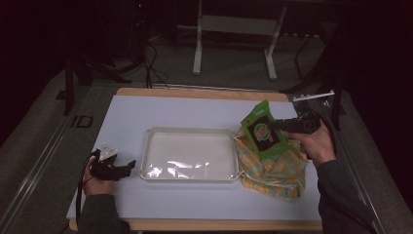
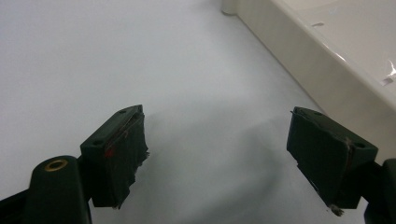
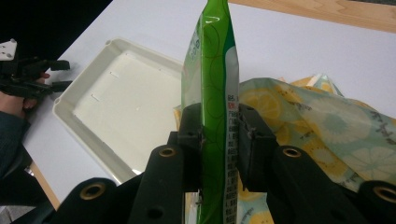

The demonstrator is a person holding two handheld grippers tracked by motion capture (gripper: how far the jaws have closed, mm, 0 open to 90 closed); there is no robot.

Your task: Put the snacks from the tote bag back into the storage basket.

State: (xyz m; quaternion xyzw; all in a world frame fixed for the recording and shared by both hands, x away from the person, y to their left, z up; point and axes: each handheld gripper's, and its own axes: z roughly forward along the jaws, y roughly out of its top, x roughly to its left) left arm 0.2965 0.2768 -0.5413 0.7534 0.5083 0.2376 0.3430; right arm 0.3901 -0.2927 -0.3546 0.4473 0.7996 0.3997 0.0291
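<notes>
The right claw (image 3: pixel 219 135) is clamped on a flat green foil snack packet (image 3: pixel 212 93), its two black jaws pressing the packet's faces from either side near the lower half. In the right gripper view the packet stands on edge, its long axis running straight up from the jaws, so the claw holds it by the narrow way and the free upper end sticks out well beyond the jaws. From above, the packet (image 1: pixel 263 128) hangs in the air over the left edge of a crumpled yellow-and-pale-green checked cloth bag (image 1: pixel 272 168), which lies on the right side of the white table (image 1: pixel 126 117).

The relation that matters next, as I judge it, is where the shallow cream plastic tray (image 1: pixel 190 174) lies from this claw: directly to the left, its right rim just beside the cloth bag and nearly under the packet. A short move leftward and down would probably bring the packet over the tray's bare floor, with its long axis needing to tip from upright to flat.

The left claw (image 1: pixel 117 168) rests on the table at the near left, just beside the tray's left rim, its jaws standing apart with nothing between them. The right claw is much the nearer to the packet.
</notes>
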